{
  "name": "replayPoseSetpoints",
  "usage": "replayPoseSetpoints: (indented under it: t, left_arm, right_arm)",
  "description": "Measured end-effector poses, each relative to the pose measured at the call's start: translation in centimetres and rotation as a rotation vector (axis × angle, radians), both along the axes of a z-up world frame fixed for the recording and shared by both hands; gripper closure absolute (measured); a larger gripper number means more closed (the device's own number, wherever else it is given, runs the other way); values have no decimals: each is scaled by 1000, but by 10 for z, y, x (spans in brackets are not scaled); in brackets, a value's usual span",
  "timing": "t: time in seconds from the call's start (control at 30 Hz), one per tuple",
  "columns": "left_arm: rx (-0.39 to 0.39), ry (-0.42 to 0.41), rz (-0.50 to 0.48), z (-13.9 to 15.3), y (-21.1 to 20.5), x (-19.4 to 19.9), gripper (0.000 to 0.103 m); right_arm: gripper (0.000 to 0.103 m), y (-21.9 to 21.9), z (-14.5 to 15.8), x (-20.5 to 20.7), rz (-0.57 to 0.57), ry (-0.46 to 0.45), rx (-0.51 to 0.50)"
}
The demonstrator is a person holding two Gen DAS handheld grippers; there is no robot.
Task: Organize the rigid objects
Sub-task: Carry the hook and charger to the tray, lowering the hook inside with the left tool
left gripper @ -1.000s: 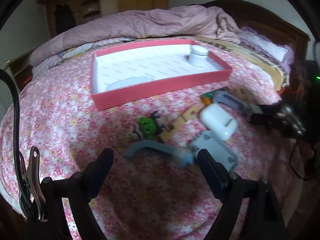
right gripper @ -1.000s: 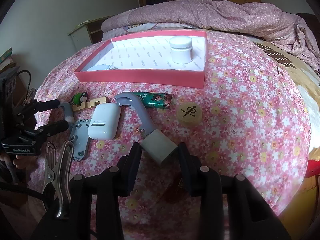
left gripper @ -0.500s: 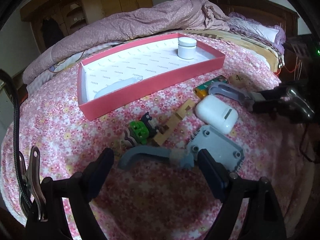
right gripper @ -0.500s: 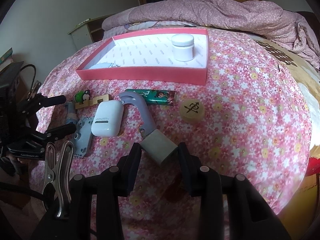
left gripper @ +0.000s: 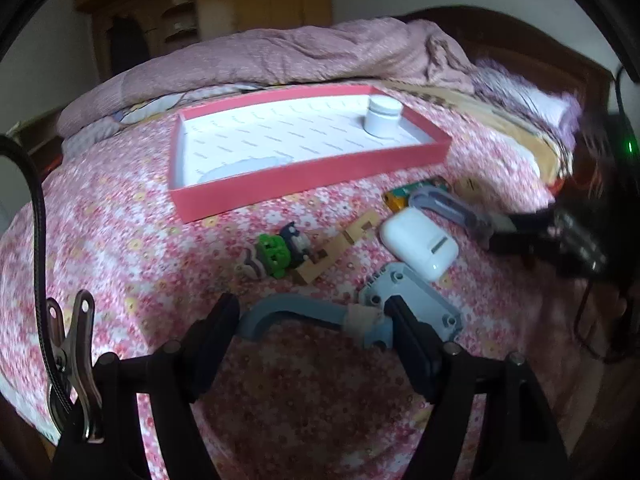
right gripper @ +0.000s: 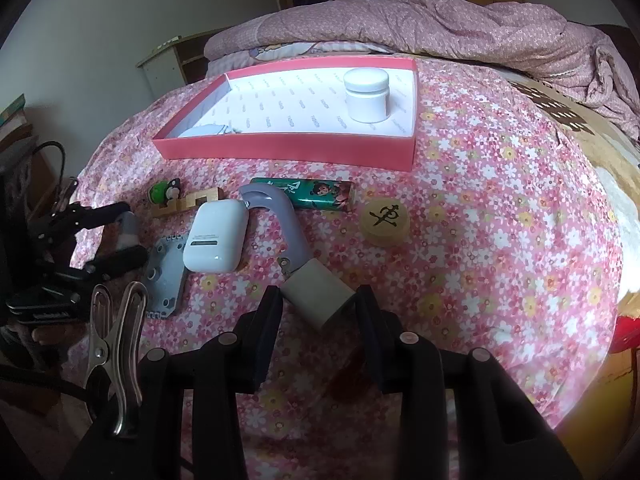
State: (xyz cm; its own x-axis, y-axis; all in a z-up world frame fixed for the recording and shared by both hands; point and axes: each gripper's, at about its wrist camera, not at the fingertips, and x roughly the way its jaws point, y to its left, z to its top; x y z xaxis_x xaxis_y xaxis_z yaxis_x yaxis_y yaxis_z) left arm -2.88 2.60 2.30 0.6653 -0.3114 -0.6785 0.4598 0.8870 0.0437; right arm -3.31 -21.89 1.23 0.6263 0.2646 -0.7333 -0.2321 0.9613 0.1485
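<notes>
Grey hook, right: the purple-grey curved hook [right gripper: 280, 220] lies on the flowered bedspread [right gripper: 500, 208], its pale square end between the fingers of my right gripper [right gripper: 318, 312], which is clamped on that end.
Grey hook, left: a blue-grey curved hook [left gripper: 292, 312] lies between the fingers of my left gripper [left gripper: 312, 328]. The jaws have just been closing. The right finger touches the taped end; at the left finger I cannot tell whether it touches the curve.
Grey plate: a flat grey plate with holes [left gripper: 416, 300] lies just behind my left gripper's right finger.
White case: a white rounded case [right gripper: 216, 240] lies beside the plate, overlapping its edge.
Wooden piece: a stepped wooden puzzle piece [left gripper: 336, 248] lies left of the case.
Green toy: a small green and black toy [left gripper: 276, 252] sits at the wooden piece's end.
Green packet: a green wrapped packet [right gripper: 312, 194] lies behind the purple-grey hook's curve.
Wooden disc: a round disc with a black mark [right gripper: 384, 220] lies right of the packet.
Red tray: a red-walled tray with a white floor [right gripper: 288, 148] sits farther back on the bed.
White jar: a white jar [right gripper: 366, 96] stands upright in the tray's far right corner.
Pale object: something pale and flat [right gripper: 204, 131] lies in the tray's left part; too hidden to name.
Quilt: a pink quilt [right gripper: 440, 24] is bunched behind the tray.
</notes>
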Motion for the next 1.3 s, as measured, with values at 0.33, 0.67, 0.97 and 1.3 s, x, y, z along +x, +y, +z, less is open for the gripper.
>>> replayPoseSetpoints:
  t: [0.33,0.67,0.97,1.3]
  left_arm:
    - [-26,-16,67,16,1,-4,24]
    - [-36,-32,105,30,-1,-6,24]
    - [-62,-9,133,32,4,-4,24]
    - [-76,-6,154,40,2,5,24]
  right_arm:
    - [64,3,2,-5,27,-33,-22]
    - [64,13,26,-22,73,-109,-25]
    - [64,12,34,-25,96,-111,21]
    - [64,7,37,-22,81,-113,40]
